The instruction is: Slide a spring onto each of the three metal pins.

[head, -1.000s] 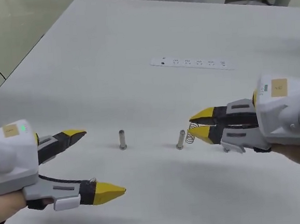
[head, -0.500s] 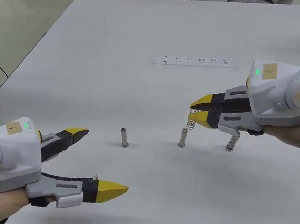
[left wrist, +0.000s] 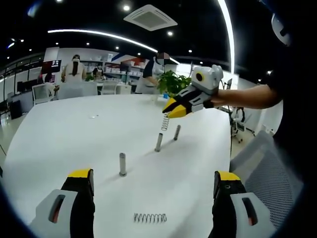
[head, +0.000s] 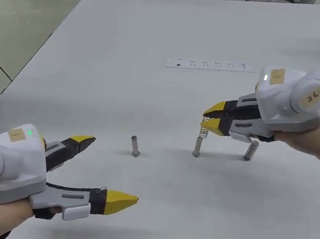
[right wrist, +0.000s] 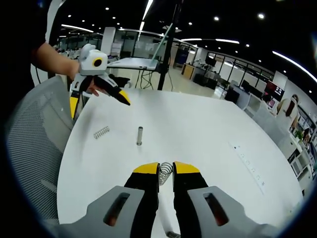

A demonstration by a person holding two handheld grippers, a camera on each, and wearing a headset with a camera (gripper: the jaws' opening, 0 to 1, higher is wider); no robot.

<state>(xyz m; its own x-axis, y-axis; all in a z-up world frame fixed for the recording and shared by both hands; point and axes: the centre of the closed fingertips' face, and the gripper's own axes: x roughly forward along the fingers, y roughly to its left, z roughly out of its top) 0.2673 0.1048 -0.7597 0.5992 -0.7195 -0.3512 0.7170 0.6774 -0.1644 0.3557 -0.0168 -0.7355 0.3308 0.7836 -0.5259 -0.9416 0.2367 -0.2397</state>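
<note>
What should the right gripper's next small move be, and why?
Probably shift the right gripper slightly so the spring it holds sits over the middle pin, then lower it. The spring's lower end hangs just beside that bare pin's top and is not yet threaded on.

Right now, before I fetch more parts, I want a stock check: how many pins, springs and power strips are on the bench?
Metal pins: 3, one wearing a spring
Springs: 3, one in the right tool
Power strip: 1
Total: 7
</note>
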